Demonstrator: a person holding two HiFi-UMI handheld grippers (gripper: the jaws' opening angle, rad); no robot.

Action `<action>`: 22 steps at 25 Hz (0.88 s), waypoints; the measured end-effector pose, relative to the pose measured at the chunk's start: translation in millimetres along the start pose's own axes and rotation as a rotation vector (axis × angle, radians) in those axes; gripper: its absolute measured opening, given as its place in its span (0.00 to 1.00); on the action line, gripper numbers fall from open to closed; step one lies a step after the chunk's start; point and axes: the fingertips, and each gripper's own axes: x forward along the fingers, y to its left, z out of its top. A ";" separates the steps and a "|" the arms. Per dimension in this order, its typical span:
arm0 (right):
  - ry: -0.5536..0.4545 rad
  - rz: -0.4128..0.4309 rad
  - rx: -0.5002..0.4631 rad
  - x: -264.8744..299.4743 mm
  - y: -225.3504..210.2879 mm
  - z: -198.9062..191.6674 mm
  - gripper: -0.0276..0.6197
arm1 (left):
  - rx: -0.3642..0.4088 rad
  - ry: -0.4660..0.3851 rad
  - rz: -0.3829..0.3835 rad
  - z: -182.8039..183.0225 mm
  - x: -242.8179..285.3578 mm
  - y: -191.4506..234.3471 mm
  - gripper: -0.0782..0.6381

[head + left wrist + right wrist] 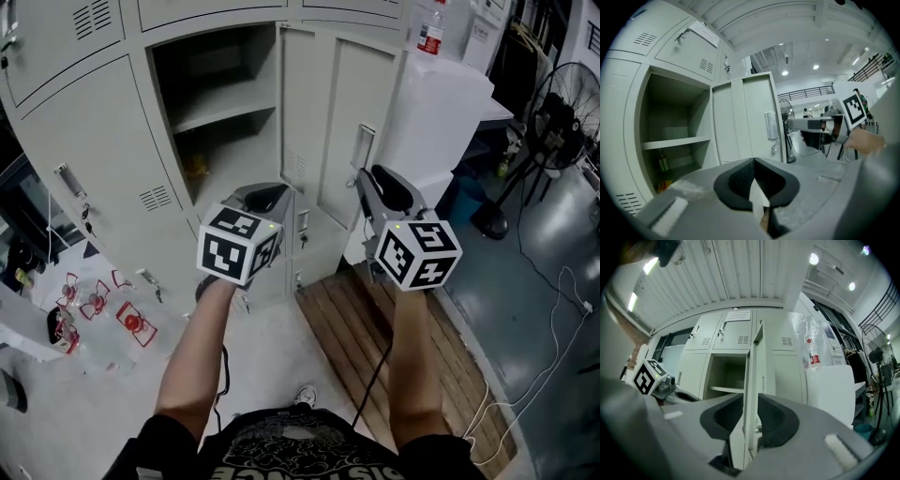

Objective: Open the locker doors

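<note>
Landmark: the open compartment [225, 103] in the middle of the locker bank.

- Open door [352, 103]: hinged on the compartment's right side and swung far out to the right, near a white cabinet [441, 112]. I cannot tell whether the two touch.
- Right claw [364, 183]: at the door's free edge, just below its latch plate [364, 145]. In the right gripper view the door [757, 362] is seen edge-on and runs straight up between the pads. The jaws are closed part-way onto that thin edge, so this claw holds the door.
- Left claw [267, 197]: in front of the compartment, low and a little right of its middle. The jaws meet at the tips with nothing in them.
- Judgement: this door is about as open as it will go.
- Closed door [103, 159]: directly left of the compartment.
  - Its handle [70, 180] sits toward the far-left edge, well away from the compartment.
  - The handle's long axis runs up and down the door face.
- Key relation: that handle lies left of both claws, and the left claw is the nearer and is free.
- Judgement: a sideways reach left suits, with the jaws spread to straddle the handle across its length.
</note>
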 end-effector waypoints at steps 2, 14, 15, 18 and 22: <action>0.010 0.007 -0.003 0.1 17.2 -1.4 0.19 | -0.004 -0.004 0.007 -2.0 -15.5 8.0 0.11; 0.053 0.159 0.000 35.1 171.2 -16.6 0.21 | -0.054 -0.020 0.136 -32.9 -139.8 90.5 0.11; 0.055 0.176 0.000 39.4 185.1 -16.7 0.21 | -0.059 -0.024 0.151 -34.8 -150.8 99.1 0.11; 0.062 0.223 -0.003 52.0 226.7 -18.9 0.22 | -0.075 -0.030 0.197 -43.2 -185.1 123.8 0.11; 0.070 0.291 -0.007 68.6 284.0 -21.7 0.24 | -0.094 -0.033 0.262 -57.0 -234.5 156.9 0.11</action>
